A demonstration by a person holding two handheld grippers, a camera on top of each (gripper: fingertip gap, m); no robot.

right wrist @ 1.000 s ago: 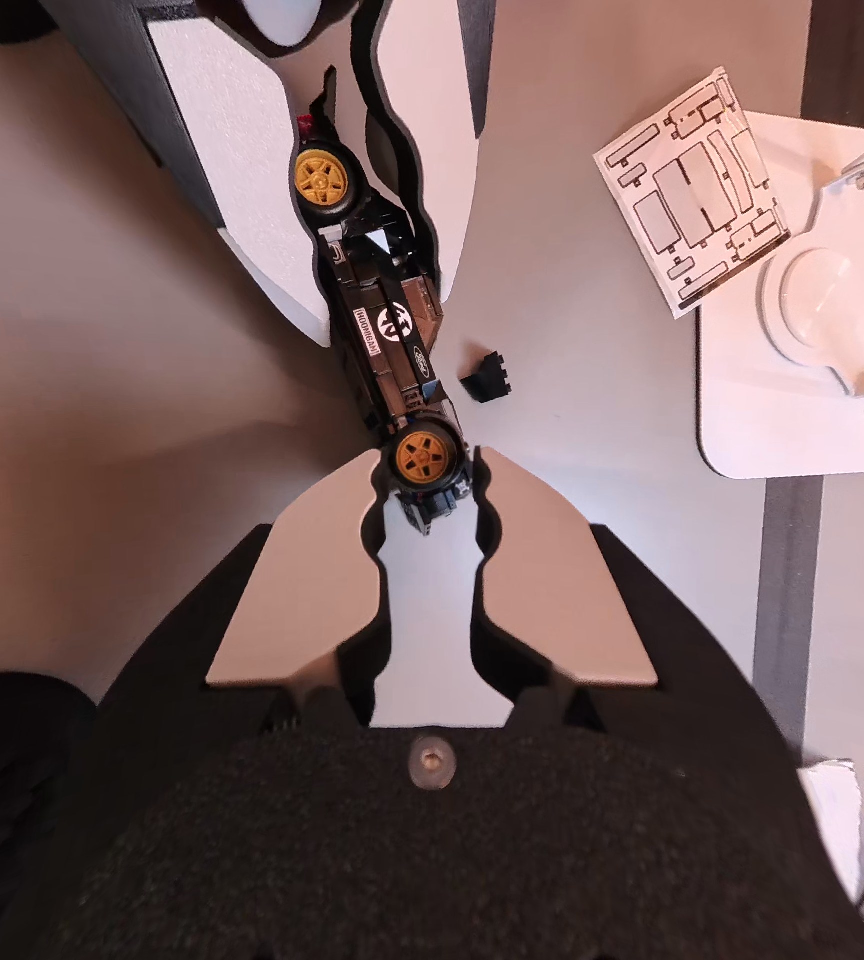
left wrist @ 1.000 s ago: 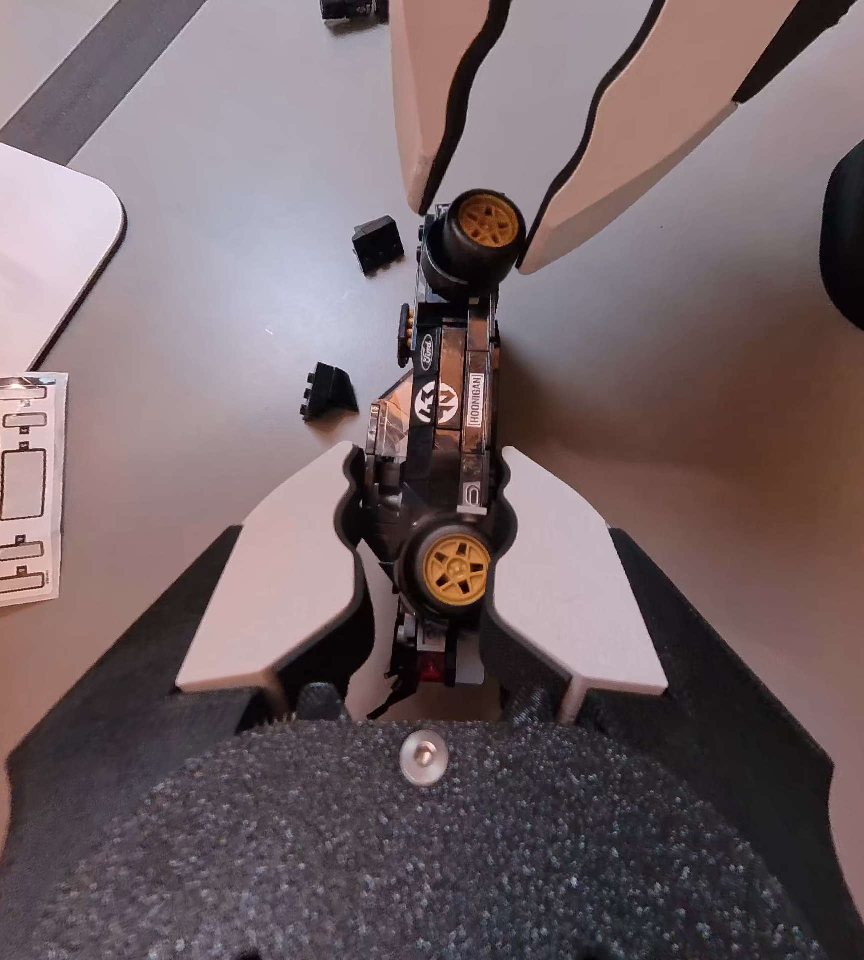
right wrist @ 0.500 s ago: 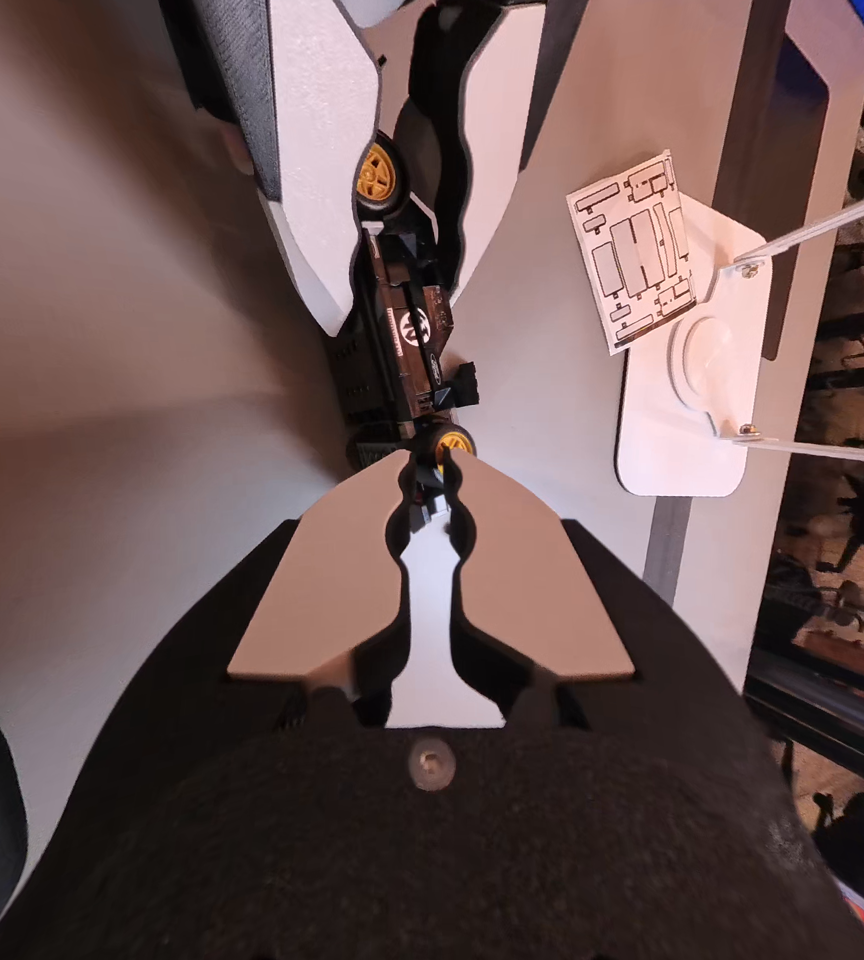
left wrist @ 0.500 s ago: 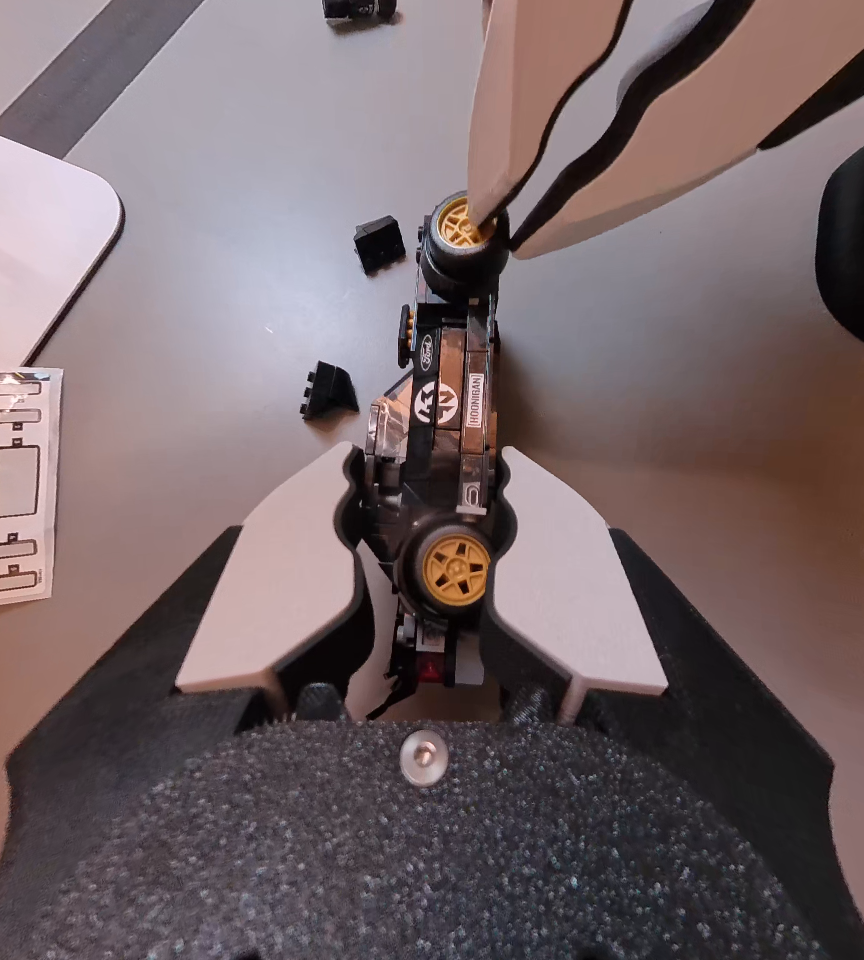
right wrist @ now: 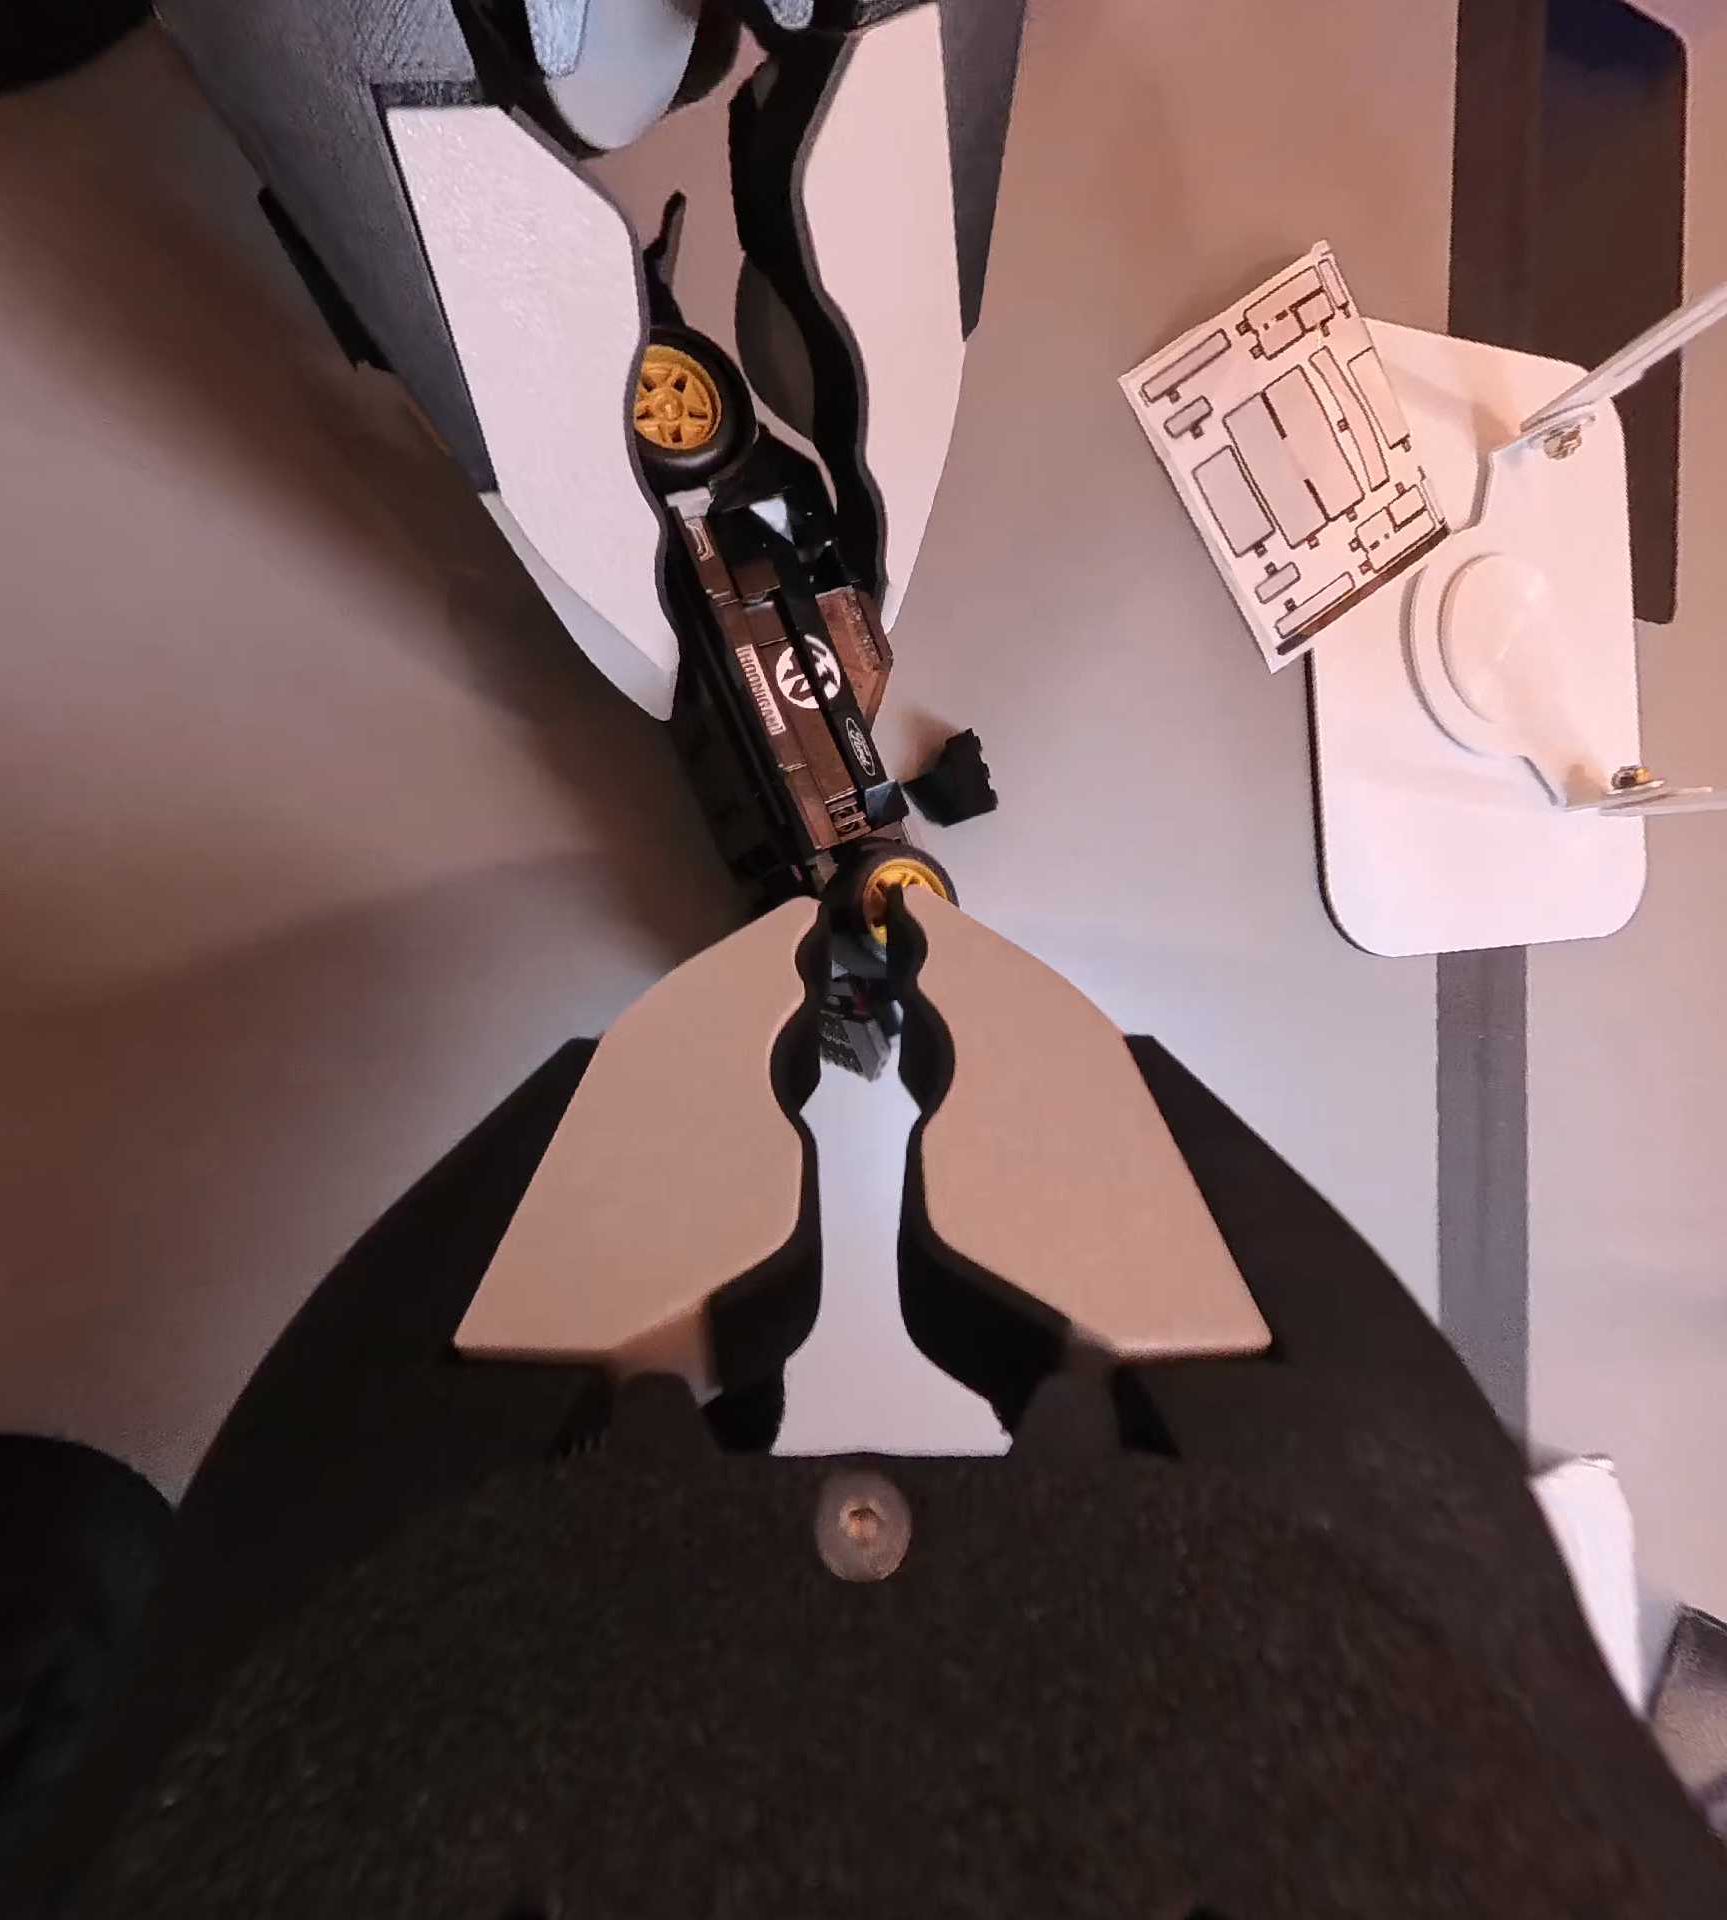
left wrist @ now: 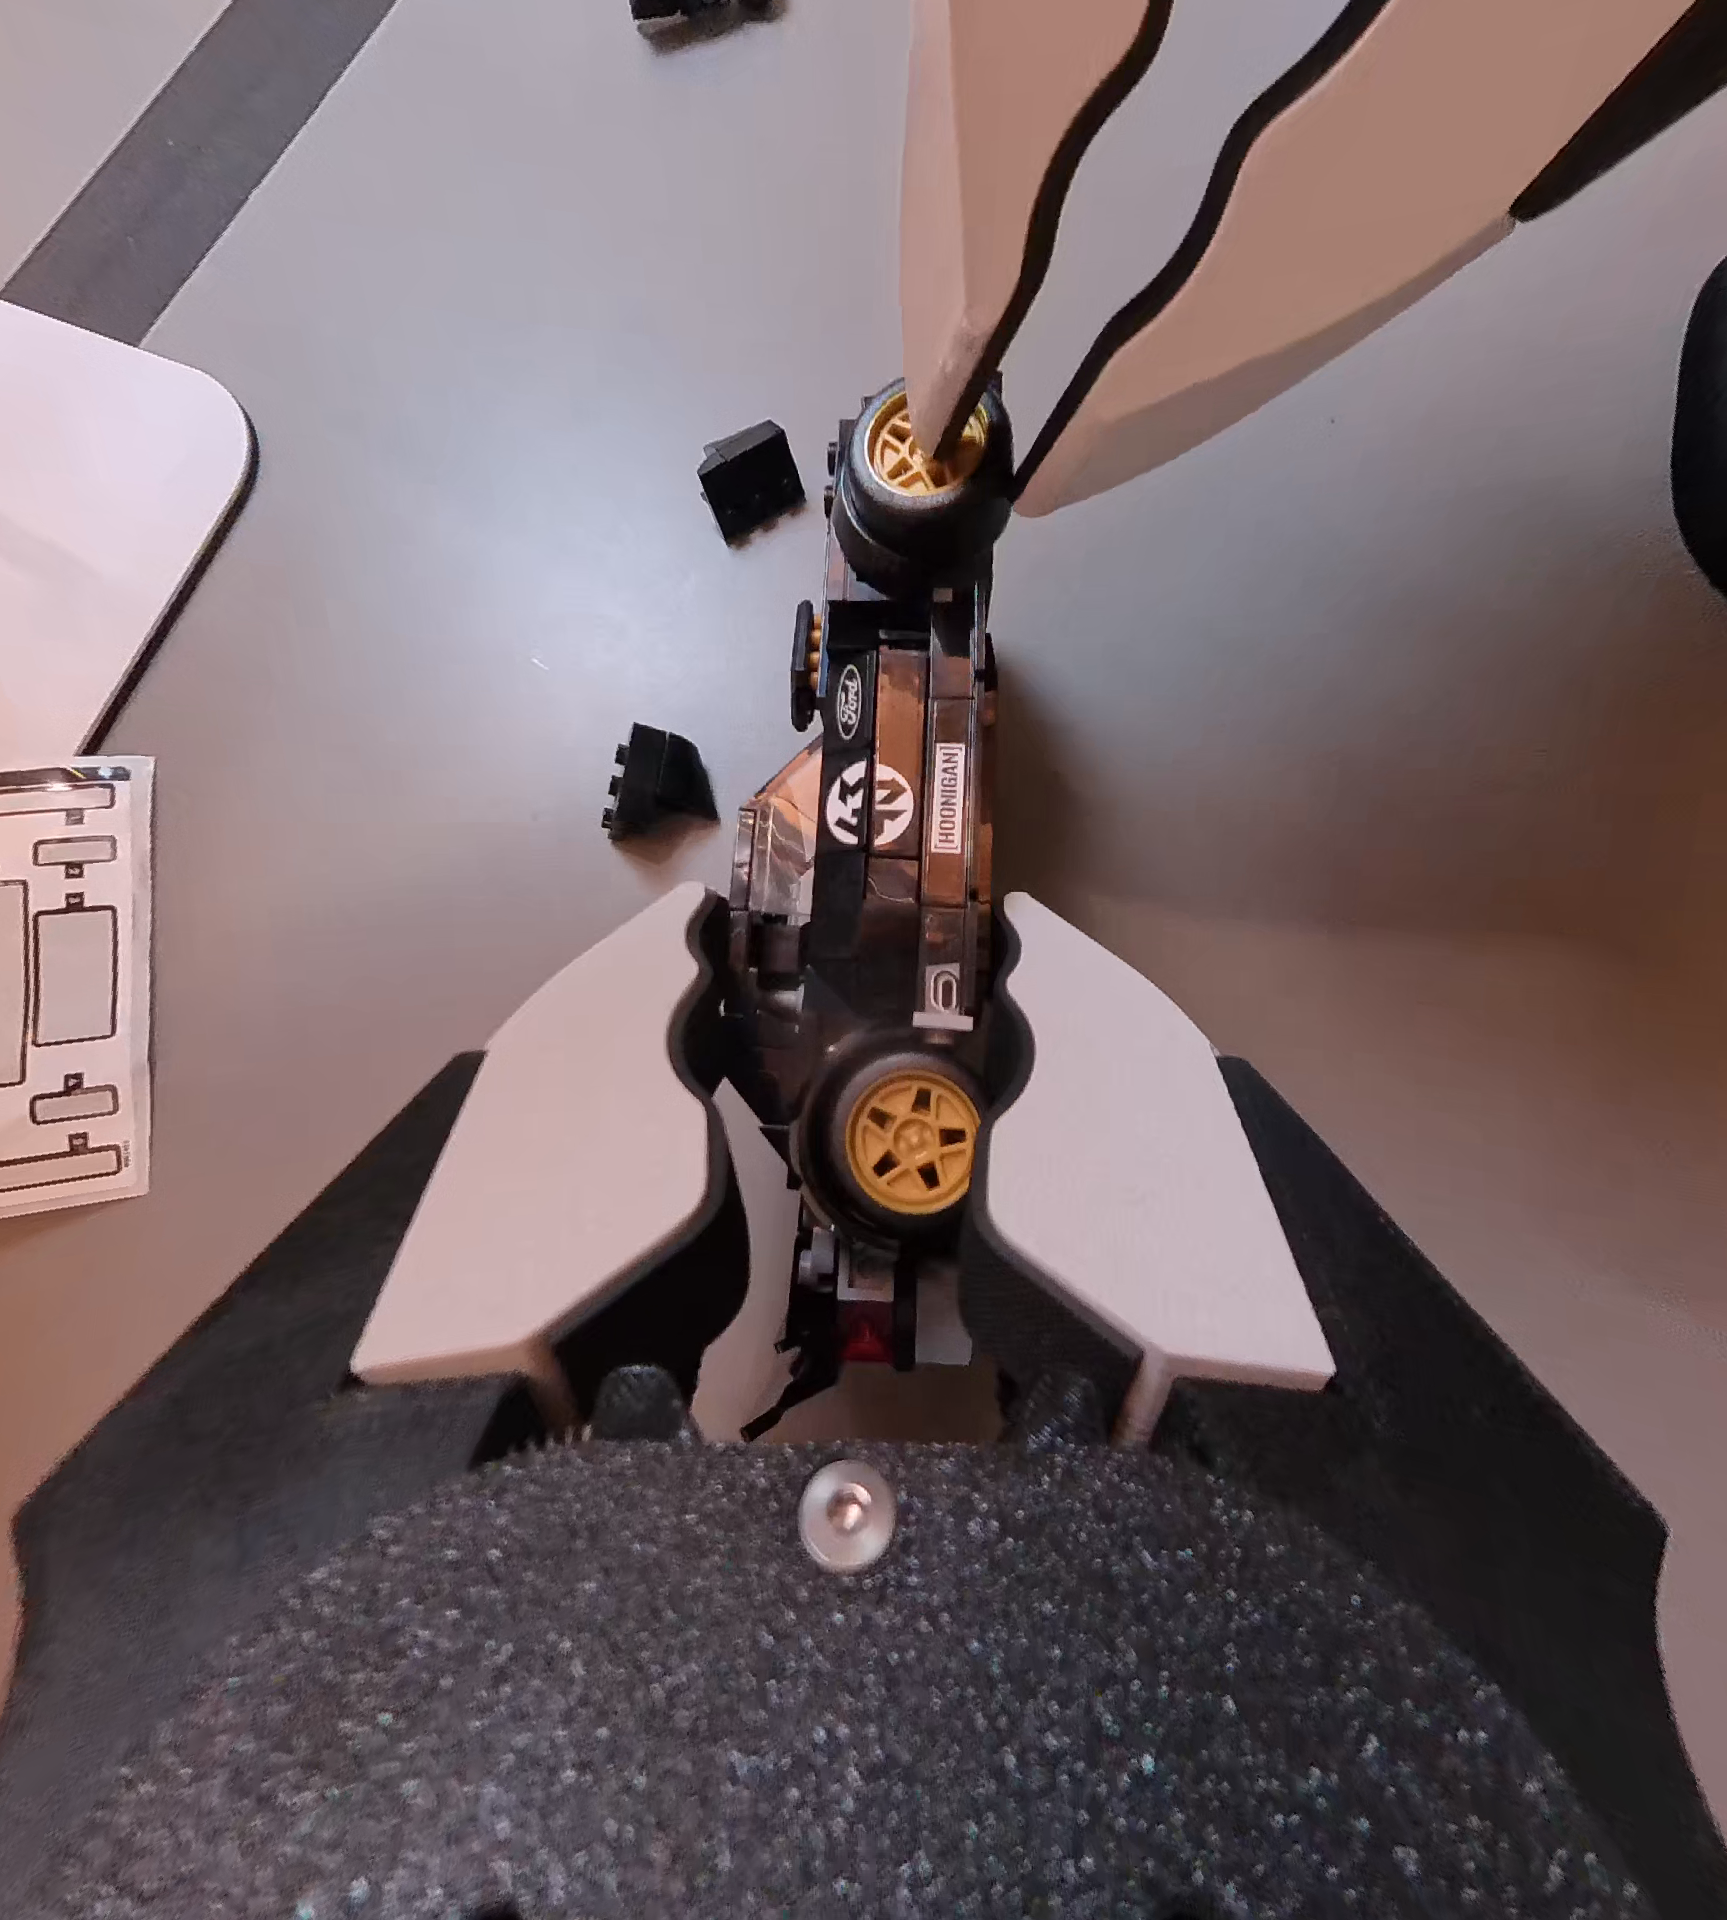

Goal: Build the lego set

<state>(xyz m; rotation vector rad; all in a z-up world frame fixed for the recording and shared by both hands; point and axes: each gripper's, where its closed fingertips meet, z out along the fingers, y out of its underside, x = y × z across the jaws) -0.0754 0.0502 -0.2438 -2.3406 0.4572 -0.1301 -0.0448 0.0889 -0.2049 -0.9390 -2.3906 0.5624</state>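
— Since our left gripper (left wrist: pixel 843 1049) clamps the lego car (left wrist: pixel 885 831) on its side over the table (left wrist: pixel 423 520), is it secure?
— Light but brittle; our right gripper (right wrist: pixel 864 914), nearly closed, pinches the front wheel (right wrist: pixel 890 883). Hold the body.

A white stand base (right wrist: pixel 1482 831) with thin metal rods (right wrist: pixel 1669 301) sits on the grey table (left wrist: pixel 443 416)

A grey tabletop (left wrist: pixel 423 416) with a darker grey stripe (left wrist: pixel 173 156) carries a white rounded base plate (right wrist: pixel 1482 727) holding 2 slanted metal rods (right wrist: pixel 1690 281); warm light falls across it.
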